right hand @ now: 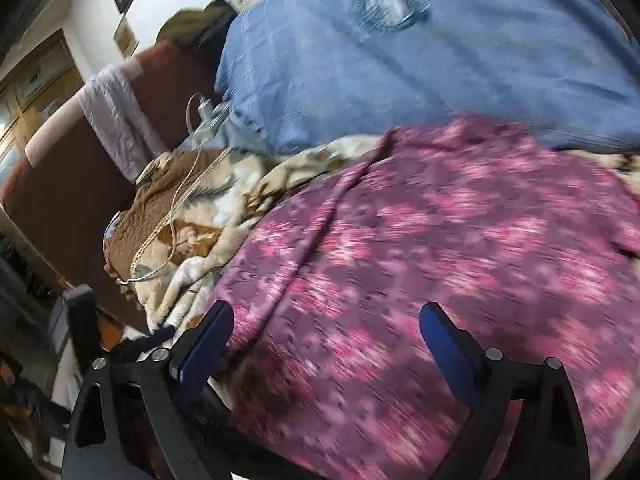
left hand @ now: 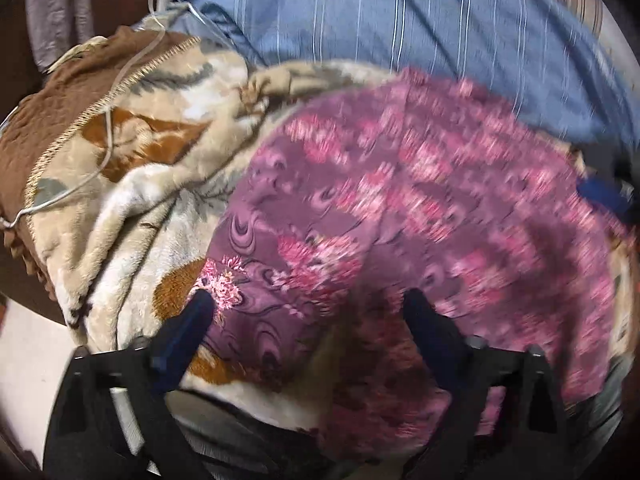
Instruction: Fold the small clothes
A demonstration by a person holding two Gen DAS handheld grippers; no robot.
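Note:
A purple garment with a pink flower print (left hand: 400,216) lies spread over a beige and brown blanket (left hand: 132,184) on a bed. My left gripper (left hand: 308,300) hangs open just above the garment's near edge, its dark fingers wide apart with cloth showing between them but not pinched. In the right wrist view the same garment (right hand: 440,240) fills the lower right. My right gripper (right hand: 326,316) is open above it, blue pads far apart, nothing held. Both views are blurred.
A blue striped sheet (left hand: 400,32) covers the bed behind the garment. A white charger cable (left hand: 108,136) trails across the blanket at the left. A brown headboard or chair (right hand: 60,184) with a pale cloth (right hand: 116,120) stands left of the bed.

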